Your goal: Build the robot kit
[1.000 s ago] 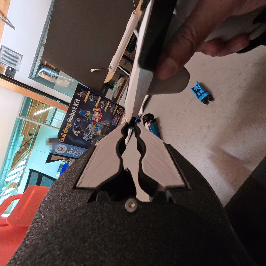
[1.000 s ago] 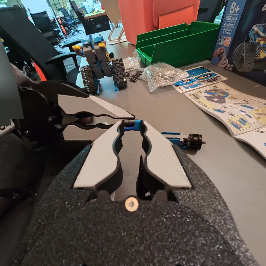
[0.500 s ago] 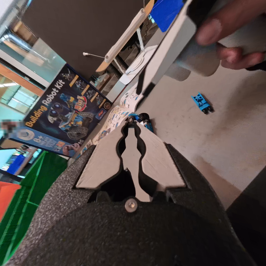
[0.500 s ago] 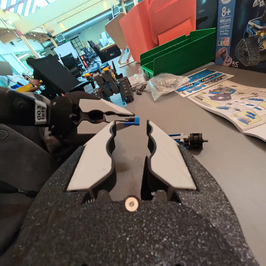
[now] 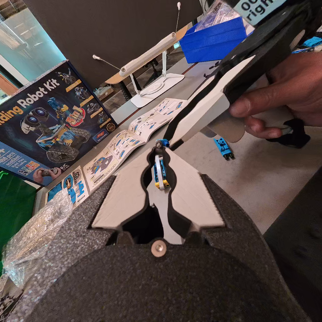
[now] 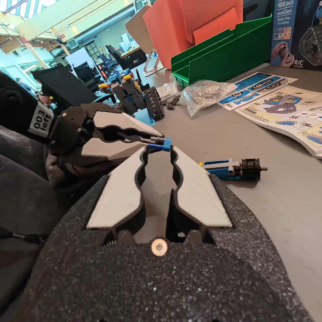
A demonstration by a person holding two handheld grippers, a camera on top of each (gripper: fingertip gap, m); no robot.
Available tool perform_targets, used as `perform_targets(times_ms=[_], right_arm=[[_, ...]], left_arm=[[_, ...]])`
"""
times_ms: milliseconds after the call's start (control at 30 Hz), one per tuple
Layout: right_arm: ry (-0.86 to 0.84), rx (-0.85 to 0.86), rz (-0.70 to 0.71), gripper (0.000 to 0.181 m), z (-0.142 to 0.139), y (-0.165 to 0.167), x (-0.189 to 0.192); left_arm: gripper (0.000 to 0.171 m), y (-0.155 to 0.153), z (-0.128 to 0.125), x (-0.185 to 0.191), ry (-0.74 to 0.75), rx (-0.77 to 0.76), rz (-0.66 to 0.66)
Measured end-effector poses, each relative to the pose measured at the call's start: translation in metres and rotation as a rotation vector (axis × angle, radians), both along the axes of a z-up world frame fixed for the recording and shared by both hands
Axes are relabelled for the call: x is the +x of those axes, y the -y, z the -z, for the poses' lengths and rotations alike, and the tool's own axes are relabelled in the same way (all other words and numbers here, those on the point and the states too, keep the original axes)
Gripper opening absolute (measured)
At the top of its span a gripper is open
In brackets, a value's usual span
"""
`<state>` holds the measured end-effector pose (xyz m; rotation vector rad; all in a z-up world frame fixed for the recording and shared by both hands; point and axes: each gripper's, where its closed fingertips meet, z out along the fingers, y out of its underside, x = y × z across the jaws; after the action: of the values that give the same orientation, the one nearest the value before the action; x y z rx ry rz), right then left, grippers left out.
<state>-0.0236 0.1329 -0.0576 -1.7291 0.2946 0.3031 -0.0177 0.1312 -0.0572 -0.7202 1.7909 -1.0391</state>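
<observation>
While the left gripper (image 6: 159,140) pinches a small grey-and-blue connector piece (image 6: 163,143) at the very tips of its jaws, the right gripper (image 6: 158,148) waits with its jaws spread, and the blue block of the piece sits just between its tips; I cannot tell if they touch it. Both grippers have pale matte fingers with wavy black inner edges, set in rough black foam. On the grey bench (image 6: 261,217), just beside the right gripper, lies a blue and black motor assembly (image 6: 233,169), long in shape with a small shaft at its end. Farther off are an open instruction booklet (image 6: 282,115), a crumpled clear plastic bag (image 6: 203,92), a tracked toy robot (image 6: 135,97) and a green plastic bin (image 6: 221,59). The left wrist view alone shows a hand (image 5: 285,97) gripping the right gripper, a small blue brick part (image 5: 223,148) lying apart on the bench, the dark kit box (image 5: 50,118) standing upright, a white desk lamp (image 5: 153,57) and a blue bin (image 5: 212,40) at the back.
</observation>
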Motion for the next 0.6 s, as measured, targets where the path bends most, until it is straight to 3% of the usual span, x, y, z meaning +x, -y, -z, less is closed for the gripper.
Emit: perform_targets(times_ms=[367,500,600], right_arm=[[-0.243,0.101,-0.064,0.024,-0.010,0.005,-0.002],[-0.226,0.065,-0.059,0.023,-0.010,0.010,0.003],[-0.104,-0.044,0.011,0.024,-0.011,0.032,0.036]], left_arm=[[0.007,0.006,-0.009,-0.003,0.093,0.074,-0.021],[0.007,0.012,-0.009,0.001,0.064,0.002,0.018],[0.023,0.017,0.003,0.004,-0.021,-0.056,0.075]])
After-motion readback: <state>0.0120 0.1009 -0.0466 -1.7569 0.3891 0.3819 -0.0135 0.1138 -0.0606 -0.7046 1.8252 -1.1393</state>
